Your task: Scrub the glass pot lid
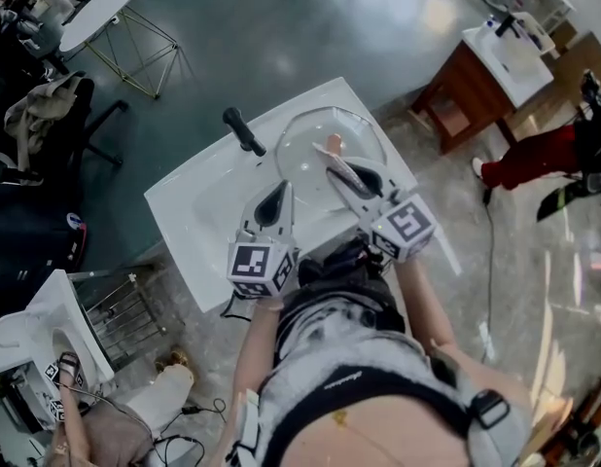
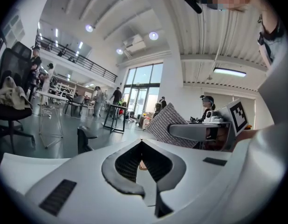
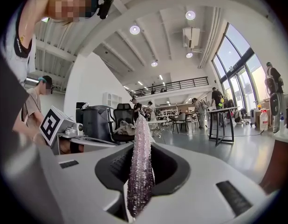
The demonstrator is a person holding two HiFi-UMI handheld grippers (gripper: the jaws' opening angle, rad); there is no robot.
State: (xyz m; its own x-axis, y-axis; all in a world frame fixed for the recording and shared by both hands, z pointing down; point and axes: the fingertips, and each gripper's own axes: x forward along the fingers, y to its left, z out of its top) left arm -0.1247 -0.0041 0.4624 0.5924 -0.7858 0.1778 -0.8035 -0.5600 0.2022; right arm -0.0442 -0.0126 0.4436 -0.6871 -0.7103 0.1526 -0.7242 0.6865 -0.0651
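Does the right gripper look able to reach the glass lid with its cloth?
Probably yes: the right gripper, shut on the scrub cloth, is right over the glass lid, with nothing visible between them.

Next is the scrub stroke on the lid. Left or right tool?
Right: the right tool is shut on the scrub cloth over the glass lid; the left tool is shut, no cloth.

The glass pot lid is round and transparent, with a pale knob at its centre. It is tilted above the white sink, and its near rim is clamped in the closed left tongs. The scrubbing cloth is a silvery, glittering mesh. It stands edge-on, pinched between the jaws of the right tongs, and its free end lies across the lid beside the knob.
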